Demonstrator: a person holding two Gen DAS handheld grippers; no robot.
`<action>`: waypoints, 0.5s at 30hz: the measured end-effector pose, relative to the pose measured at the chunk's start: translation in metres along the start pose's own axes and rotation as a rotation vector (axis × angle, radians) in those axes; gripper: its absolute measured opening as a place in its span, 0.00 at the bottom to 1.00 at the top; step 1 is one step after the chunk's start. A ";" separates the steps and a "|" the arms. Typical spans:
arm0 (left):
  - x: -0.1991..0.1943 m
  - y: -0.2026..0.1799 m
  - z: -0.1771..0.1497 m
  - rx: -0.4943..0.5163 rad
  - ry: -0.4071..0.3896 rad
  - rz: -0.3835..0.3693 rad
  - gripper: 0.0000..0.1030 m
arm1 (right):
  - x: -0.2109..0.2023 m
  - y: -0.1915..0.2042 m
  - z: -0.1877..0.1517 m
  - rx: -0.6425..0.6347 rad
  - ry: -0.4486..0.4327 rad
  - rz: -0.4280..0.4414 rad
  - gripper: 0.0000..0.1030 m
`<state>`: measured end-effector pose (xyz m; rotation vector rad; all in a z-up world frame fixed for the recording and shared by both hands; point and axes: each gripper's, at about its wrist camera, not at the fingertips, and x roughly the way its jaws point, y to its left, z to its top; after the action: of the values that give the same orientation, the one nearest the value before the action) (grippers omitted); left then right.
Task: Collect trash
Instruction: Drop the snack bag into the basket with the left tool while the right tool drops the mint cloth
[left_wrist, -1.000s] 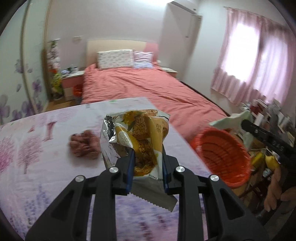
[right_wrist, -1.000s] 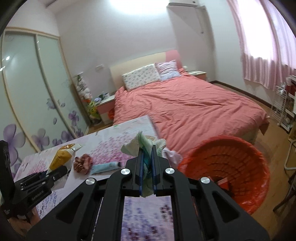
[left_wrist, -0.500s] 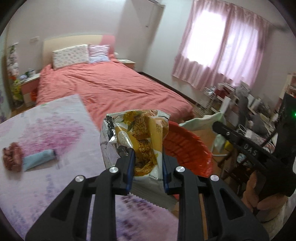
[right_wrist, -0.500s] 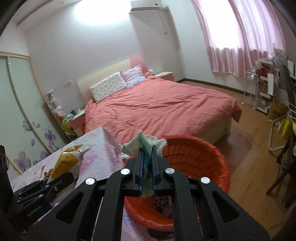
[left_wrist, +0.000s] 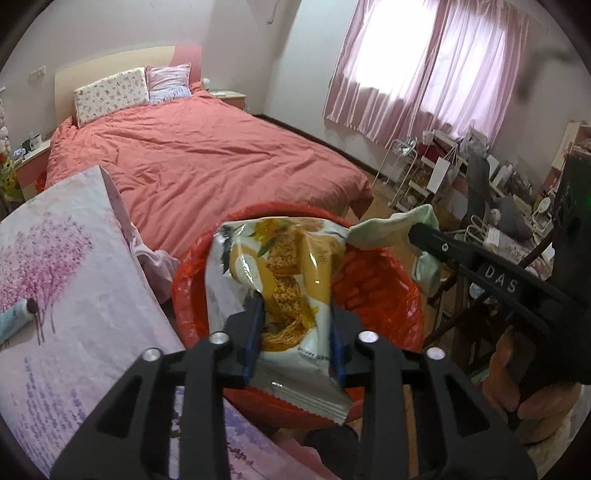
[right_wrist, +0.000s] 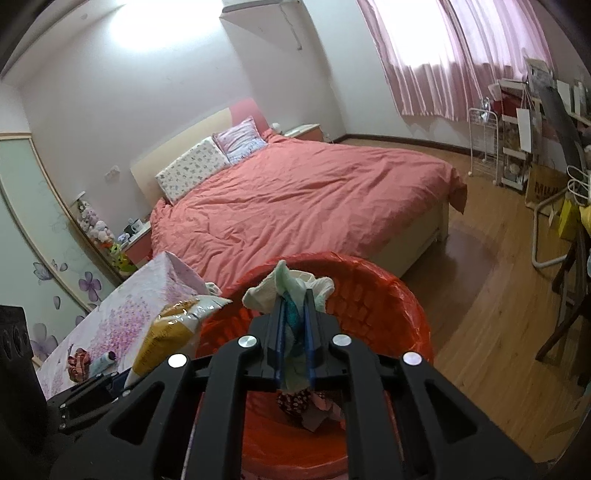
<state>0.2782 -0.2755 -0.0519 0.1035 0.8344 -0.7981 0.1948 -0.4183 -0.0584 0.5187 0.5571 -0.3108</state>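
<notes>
A yellow and silver snack bag stands between the fingers of my left gripper, above the orange bin-lined basket. The jaws are opening, and the puffed bag still touches both blue pads. My right gripper holds a crumpled white and green wad over the same basket. Its jaws are also opening, with the wad still pinched between them. In the left wrist view the right gripper and its wad come in from the right. In the right wrist view the snack bag shows at lower left.
The table with a floral cloth lies left of the basket, with a pale blue tube and a brown scrunchie on it. Some scraps lie in the basket. A pink bed is behind; cluttered shelves stand to the right.
Both grippers swung from over the table to above the orange basket and sank. The left jaws have spread wider around the bag; the right jaws spread slightly. Both items stay between the fingers.
</notes>
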 end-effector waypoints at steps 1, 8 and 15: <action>0.003 0.000 -0.002 0.000 0.007 0.006 0.40 | 0.002 -0.003 0.000 0.009 0.009 0.005 0.25; 0.011 0.009 -0.012 -0.014 0.034 0.044 0.55 | 0.002 -0.005 -0.006 0.015 0.030 0.004 0.49; 0.008 0.013 -0.016 -0.026 0.046 0.046 0.63 | -0.002 -0.010 -0.005 0.018 0.015 -0.021 0.55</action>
<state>0.2803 -0.2649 -0.0719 0.1183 0.8828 -0.7437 0.1873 -0.4234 -0.0649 0.5330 0.5755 -0.3326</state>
